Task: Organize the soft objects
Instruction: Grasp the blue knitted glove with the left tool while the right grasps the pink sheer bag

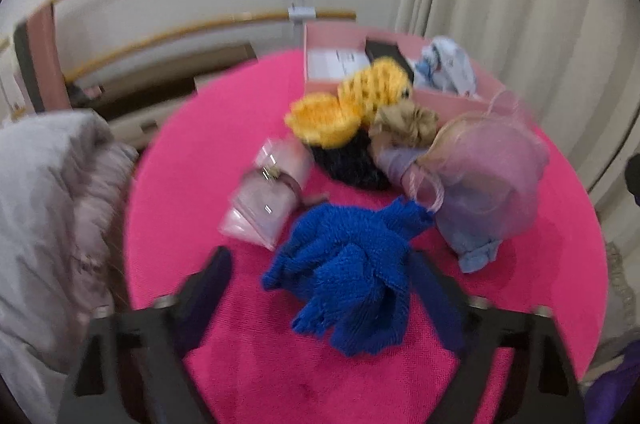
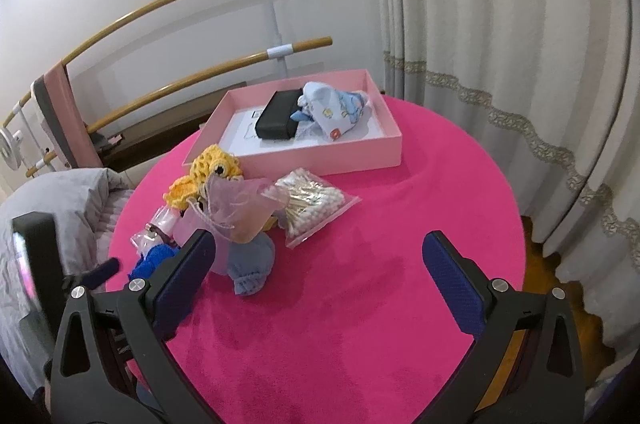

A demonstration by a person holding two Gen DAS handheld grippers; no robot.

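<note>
A blue knitted cloth (image 1: 344, 284) lies bunched on the pink round table (image 1: 248, 364), between the fingers of my open left gripper (image 1: 320, 288), nearer the right finger. Behind it lie a yellow crocheted toy (image 1: 352, 104), a black fuzzy item (image 1: 352, 164), a beige scrunchie (image 1: 404, 124) and a pink organza bag (image 1: 492, 176) over a pale blue sock (image 1: 480, 252). The pink box (image 2: 320, 152) at the back holds a black case (image 2: 278, 120) and a printed baby cloth (image 2: 336, 112). My right gripper (image 2: 320, 260) is open and empty above bare table.
A clear packet with a small bottle (image 1: 268, 196) lies left of the blue cloth. A bag of cotton swabs (image 2: 312, 204) lies in front of the box. A grey quilt (image 1: 44, 224) is left of the table, curtains (image 2: 500, 44) to the right.
</note>
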